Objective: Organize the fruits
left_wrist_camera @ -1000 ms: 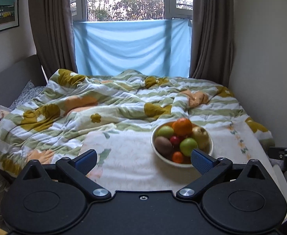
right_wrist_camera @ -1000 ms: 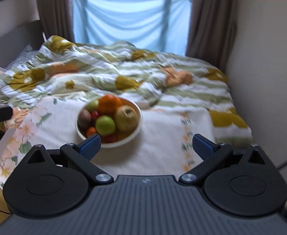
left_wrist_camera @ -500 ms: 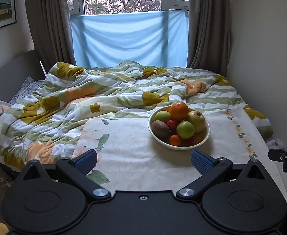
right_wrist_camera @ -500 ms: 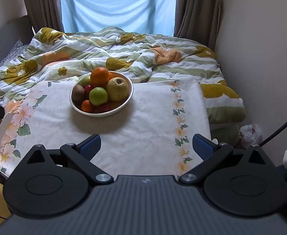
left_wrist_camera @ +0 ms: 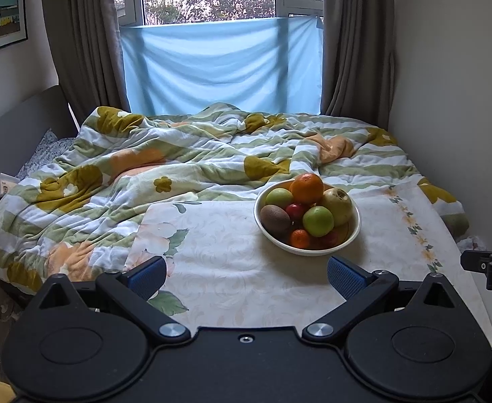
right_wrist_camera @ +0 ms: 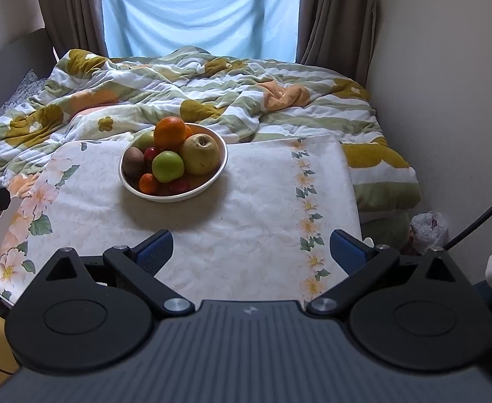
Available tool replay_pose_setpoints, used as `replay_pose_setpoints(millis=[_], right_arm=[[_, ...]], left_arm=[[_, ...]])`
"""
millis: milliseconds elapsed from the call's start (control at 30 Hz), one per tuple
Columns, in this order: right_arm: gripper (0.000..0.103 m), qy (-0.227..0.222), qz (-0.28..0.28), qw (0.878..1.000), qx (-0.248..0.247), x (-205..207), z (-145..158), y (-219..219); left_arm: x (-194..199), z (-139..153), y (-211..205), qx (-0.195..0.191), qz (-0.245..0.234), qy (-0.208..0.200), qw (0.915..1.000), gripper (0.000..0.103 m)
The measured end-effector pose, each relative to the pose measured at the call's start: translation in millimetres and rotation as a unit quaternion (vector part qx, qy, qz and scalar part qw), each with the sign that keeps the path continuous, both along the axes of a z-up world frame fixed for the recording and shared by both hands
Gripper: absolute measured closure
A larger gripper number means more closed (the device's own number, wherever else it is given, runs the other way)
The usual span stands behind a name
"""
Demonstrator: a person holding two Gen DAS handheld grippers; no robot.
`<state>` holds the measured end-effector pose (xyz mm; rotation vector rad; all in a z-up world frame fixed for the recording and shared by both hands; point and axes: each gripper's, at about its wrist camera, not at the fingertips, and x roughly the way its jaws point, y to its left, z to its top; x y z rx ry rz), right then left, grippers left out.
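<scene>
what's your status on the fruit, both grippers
Left gripper open, empty. Right gripper open, empty. Fruit piled in white bowl, untouched. Nothing between grippers and bowl.

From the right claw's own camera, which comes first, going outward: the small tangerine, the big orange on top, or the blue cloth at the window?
1. Small tangerine: at the bowl's near edge, closest to the right claw.
2. Big orange: atop the pile, toward the bowl's far side.
3. Blue cloth: hanging across the window, beyond the rumpled quilt.
</scene>
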<state>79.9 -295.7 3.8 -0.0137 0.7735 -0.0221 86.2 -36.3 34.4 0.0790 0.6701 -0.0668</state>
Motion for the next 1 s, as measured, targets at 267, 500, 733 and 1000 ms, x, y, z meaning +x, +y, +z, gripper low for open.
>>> replay_pose_setpoints(millis=[267,500,733,1000], right_arm=[[0.0,0.0,0.0,1.0,0.0,0.5,-0.2,-0.6],[0.0,0.001,-0.002,1.0,0.003,0.7,-0.1,-0.9],[0.0,0.004,-0.005,1.0,0.005,2.8,-2.1,-1.2],[0.0,0.004,-0.005,1.0,0.005,3.5,-2.5,-2.5]], left_arm=[[0.4,-0.1,1.0,-0.001,0.0,0.0,1.0,0.0],[1.3,-0.4,1.2,-0.001,0.001,0.003,1.0,0.0],[2.4,-2.5,-1.9,0.004,0.003,0.003,1.0,0.0],[3.4,-2.7,-5.0,0.008,0.003,-0.002,1.0,0.0]])
